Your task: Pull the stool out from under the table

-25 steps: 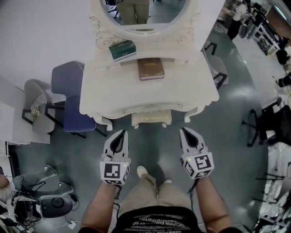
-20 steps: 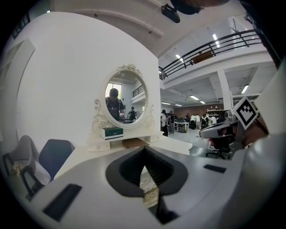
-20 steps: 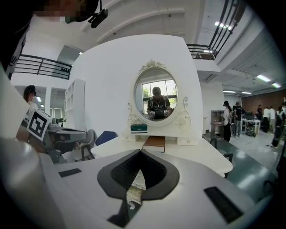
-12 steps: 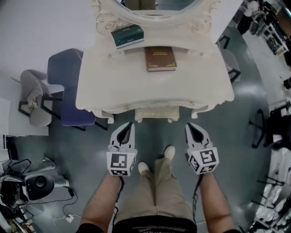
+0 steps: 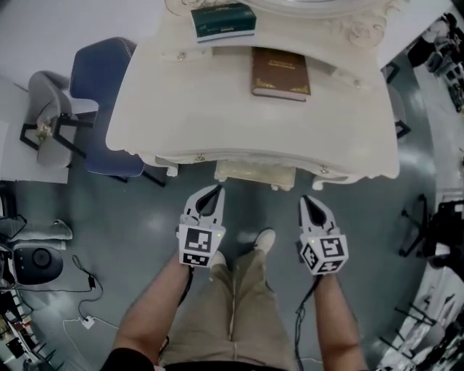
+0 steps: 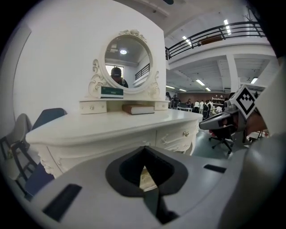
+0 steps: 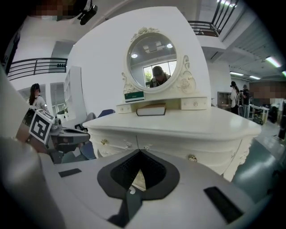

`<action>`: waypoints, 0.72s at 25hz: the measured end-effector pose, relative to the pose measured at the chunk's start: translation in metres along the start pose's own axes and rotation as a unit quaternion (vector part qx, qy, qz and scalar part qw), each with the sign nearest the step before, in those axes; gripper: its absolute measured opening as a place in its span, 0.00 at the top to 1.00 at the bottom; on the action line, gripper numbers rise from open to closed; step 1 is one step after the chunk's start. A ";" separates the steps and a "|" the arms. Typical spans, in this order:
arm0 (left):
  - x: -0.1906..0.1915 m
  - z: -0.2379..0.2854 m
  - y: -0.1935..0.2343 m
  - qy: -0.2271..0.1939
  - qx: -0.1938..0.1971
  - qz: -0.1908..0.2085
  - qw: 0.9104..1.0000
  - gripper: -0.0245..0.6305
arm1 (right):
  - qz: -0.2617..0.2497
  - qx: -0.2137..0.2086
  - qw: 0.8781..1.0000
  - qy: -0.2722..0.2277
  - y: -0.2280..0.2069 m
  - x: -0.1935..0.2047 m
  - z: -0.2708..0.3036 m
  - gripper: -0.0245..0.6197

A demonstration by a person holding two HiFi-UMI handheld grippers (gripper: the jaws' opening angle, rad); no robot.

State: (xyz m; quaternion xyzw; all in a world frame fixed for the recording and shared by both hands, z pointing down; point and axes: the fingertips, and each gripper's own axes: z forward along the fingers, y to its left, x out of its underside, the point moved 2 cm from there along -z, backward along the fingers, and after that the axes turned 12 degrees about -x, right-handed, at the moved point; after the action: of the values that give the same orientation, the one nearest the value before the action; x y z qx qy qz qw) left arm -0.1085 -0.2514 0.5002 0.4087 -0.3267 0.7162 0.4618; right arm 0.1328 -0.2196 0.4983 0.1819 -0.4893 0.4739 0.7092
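The cream stool (image 5: 254, 174) is tucked under the white dressing table (image 5: 217, 123); only its front edge shows in the head view. My left gripper (image 5: 218, 190) is shut and empty, tips just short of the stool's left front corner. My right gripper (image 5: 305, 201) is also shut and empty, a little right of the stool and below the table's front edge. Through the notch of the left gripper (image 6: 144, 154) a sliver of the stool (image 6: 145, 179) shows. The right gripper (image 7: 138, 156) likewise frames a bit of the stool (image 7: 139, 180).
A brown book (image 5: 280, 72) and a green book (image 5: 222, 22) lie on the table. A blue chair (image 5: 101, 101) and a grey chair (image 5: 45, 109) stand at the left. My legs and shoe (image 5: 264, 240) are between the grippers. Cables (image 5: 83, 304) and gear (image 5: 32, 264) lie at the lower left.
I have stepped closer to the table, which now fills the top of the head view. Both grippers have moved forward toward the stool and stayed shut.
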 end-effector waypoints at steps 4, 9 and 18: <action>0.032 0.036 -0.001 0.019 -0.003 0.014 1.000 0.96 | 0.007 -0.001 1.000 0.010 -0.017 0.028 0.033 0.96; 0.069 0.073 -0.003 0.042 -0.004 -0.002 0.999 0.96 | 0.008 -0.001 1.000 0.029 -0.035 0.063 0.060 0.96; 0.129 0.139 -0.019 0.109 0.011 -0.019 0.994 0.96 | 0.034 0.020 0.996 0.080 -0.090 0.121 0.104 0.96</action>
State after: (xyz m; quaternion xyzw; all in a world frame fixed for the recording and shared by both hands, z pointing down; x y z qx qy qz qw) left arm -0.0824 -0.3108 0.6794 0.3397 -0.2588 0.7513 0.5032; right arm 0.1640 -0.2785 0.6688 0.1408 -0.4270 0.5201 0.7262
